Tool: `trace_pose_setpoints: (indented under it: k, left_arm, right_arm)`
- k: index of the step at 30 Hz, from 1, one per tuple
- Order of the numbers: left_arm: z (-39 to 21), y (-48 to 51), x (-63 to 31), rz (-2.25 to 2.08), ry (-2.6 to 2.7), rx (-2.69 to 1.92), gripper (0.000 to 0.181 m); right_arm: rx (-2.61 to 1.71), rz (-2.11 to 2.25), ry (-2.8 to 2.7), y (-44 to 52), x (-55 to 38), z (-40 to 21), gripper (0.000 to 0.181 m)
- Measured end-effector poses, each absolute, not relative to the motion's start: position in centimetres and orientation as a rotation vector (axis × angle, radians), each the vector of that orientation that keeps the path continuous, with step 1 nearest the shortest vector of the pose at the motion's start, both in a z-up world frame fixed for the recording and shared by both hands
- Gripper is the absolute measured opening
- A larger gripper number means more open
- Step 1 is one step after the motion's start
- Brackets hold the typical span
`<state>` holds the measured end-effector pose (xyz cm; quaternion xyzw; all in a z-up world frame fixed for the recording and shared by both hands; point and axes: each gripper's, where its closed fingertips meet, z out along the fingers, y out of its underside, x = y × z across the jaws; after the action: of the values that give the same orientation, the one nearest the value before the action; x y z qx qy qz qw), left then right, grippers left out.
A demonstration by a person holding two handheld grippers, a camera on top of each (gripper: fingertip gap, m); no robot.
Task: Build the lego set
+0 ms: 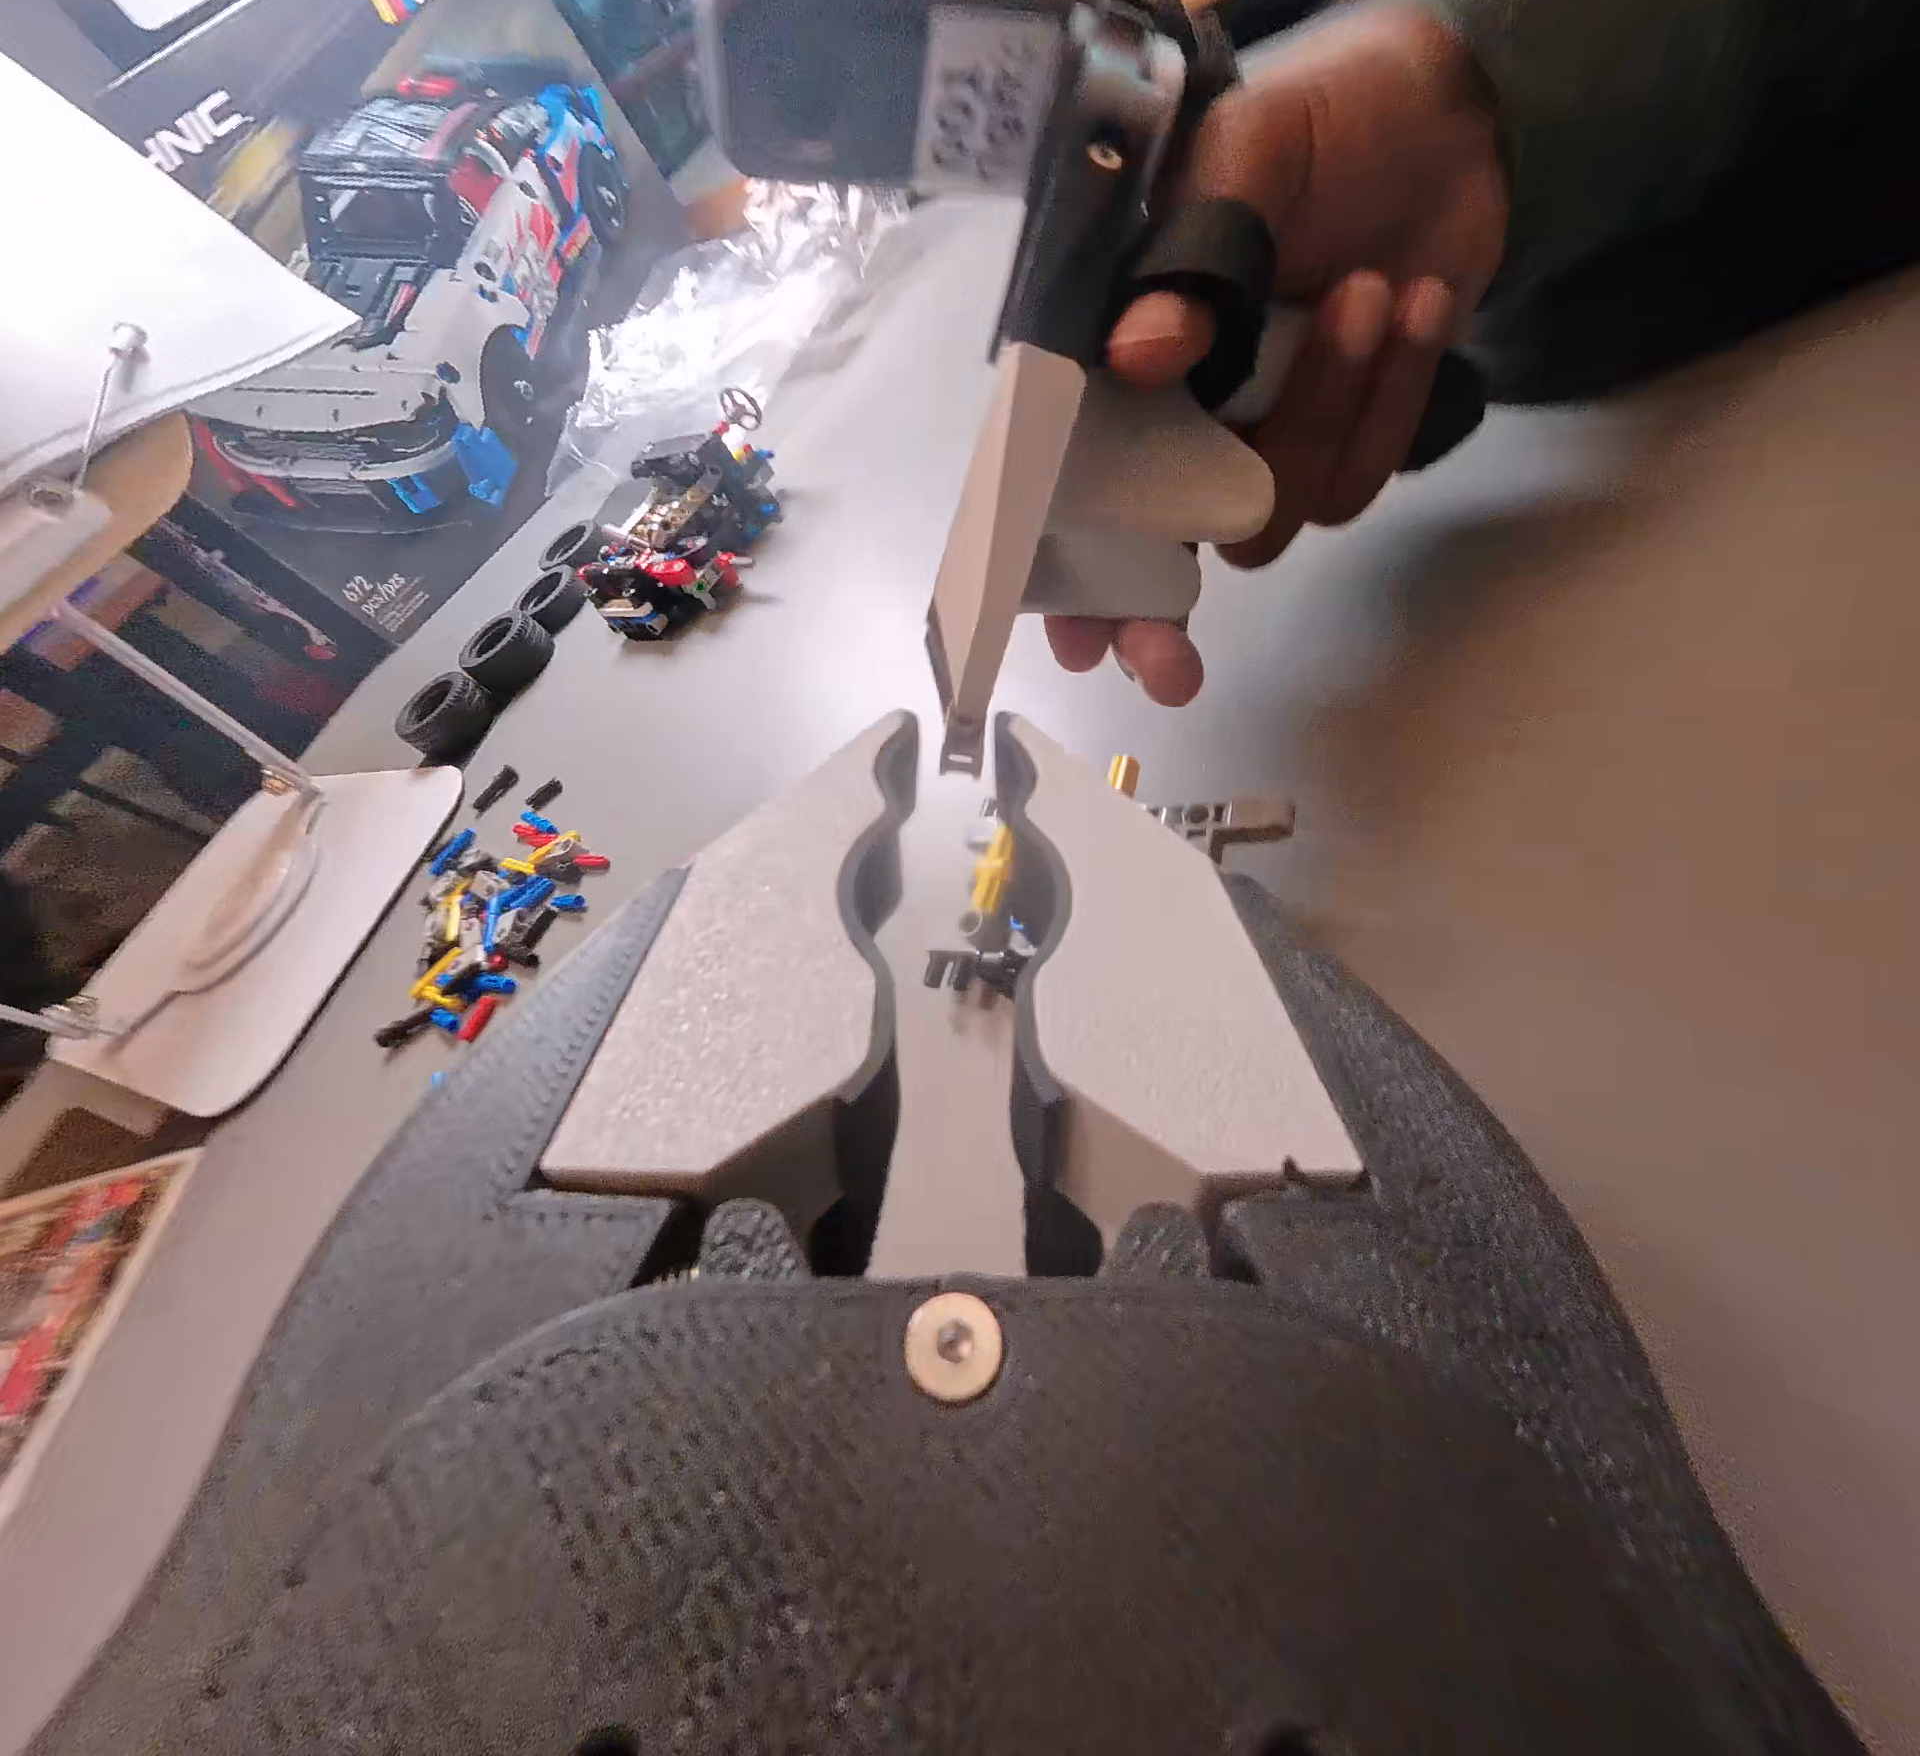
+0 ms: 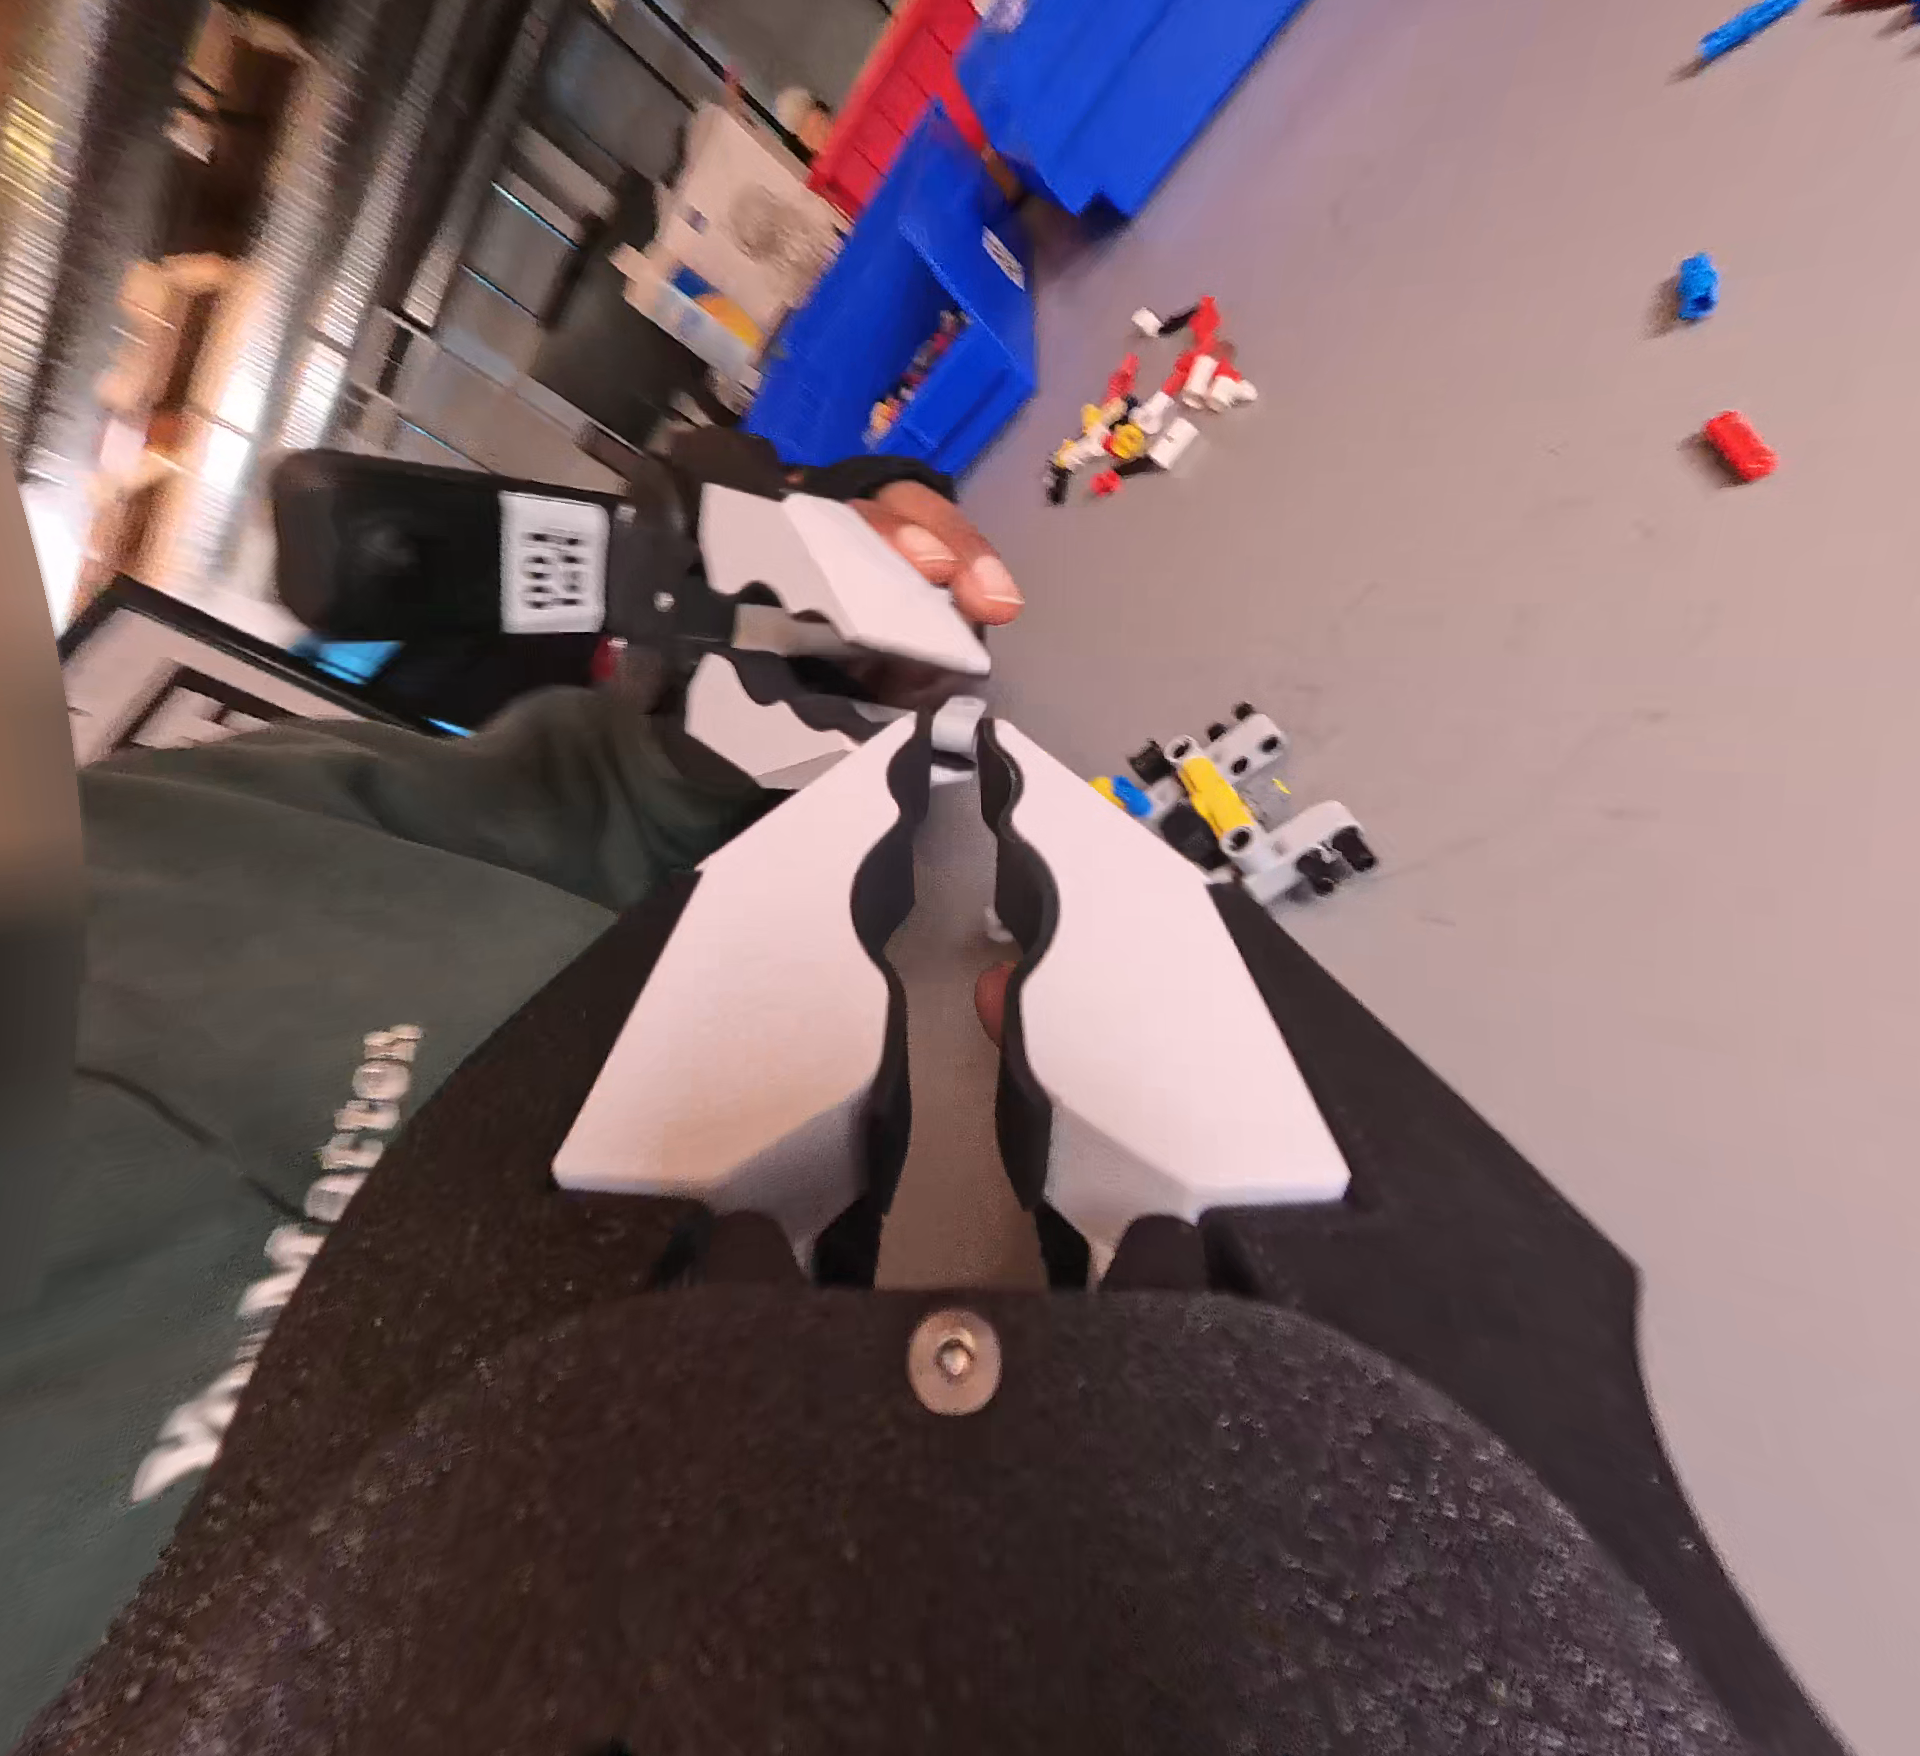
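My right gripper [image 2: 958, 738] pinches a small grey piece [image 2: 956, 727] at its fingertips, above the grey table [image 2: 1558, 667]. My left gripper [image 1: 956, 750] has its fingers narrowly apart and holds nothing; its tips almost meet the piece. I judge this is a hand-over or alignment step. Next, I must bring the piece carefully to the small sub-assembly [image 2: 1247, 807] lying near on the table.

Left gripper [image 1: 956, 740]: pale grey fingers [image 1: 727, 1000] with wavy black pads, textured black body, one silver screw [image 1: 953, 1345]. Right gripper [image 2: 948, 738] matches. Dark green sleeve [image 2: 343, 875], pale lettering.
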<state>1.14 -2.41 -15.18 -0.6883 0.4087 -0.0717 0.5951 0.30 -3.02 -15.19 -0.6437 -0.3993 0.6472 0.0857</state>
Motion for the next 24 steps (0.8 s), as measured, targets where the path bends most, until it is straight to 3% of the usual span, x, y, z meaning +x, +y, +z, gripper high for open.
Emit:
trace_pose_setpoints:
  k: [1, 8, 17, 24]
  left_arm:
    - [-14.6, -2.4, 0.9, -0.229, 0.909, -1.596, 0.018]
    - [-12.6, -3.3, 1.3, -0.409, 0.836, -1.517, 0.013]
    - [-12.9, -3.7, 1.4, -0.457, 0.866, -1.527, 0.006]
    - [-16.5, -3.6, -0.9, -0.669, 0.852, -1.772, 0.005]
  right_arm:
    - [-1.904, 2.018, -1.135, -2.9, 0.4, -14.5, 0.007]
    - [-1.851, 2.336, -1.011, -3.6, 0.7, -12.4, 0.006]
    - [-1.879, 2.372, -1.001, -3.9, 0.6, -12.8, 0.006]
    - [-1.705, 1.638, -1.428, -1.1, 1.5, -15.6, 0.018]
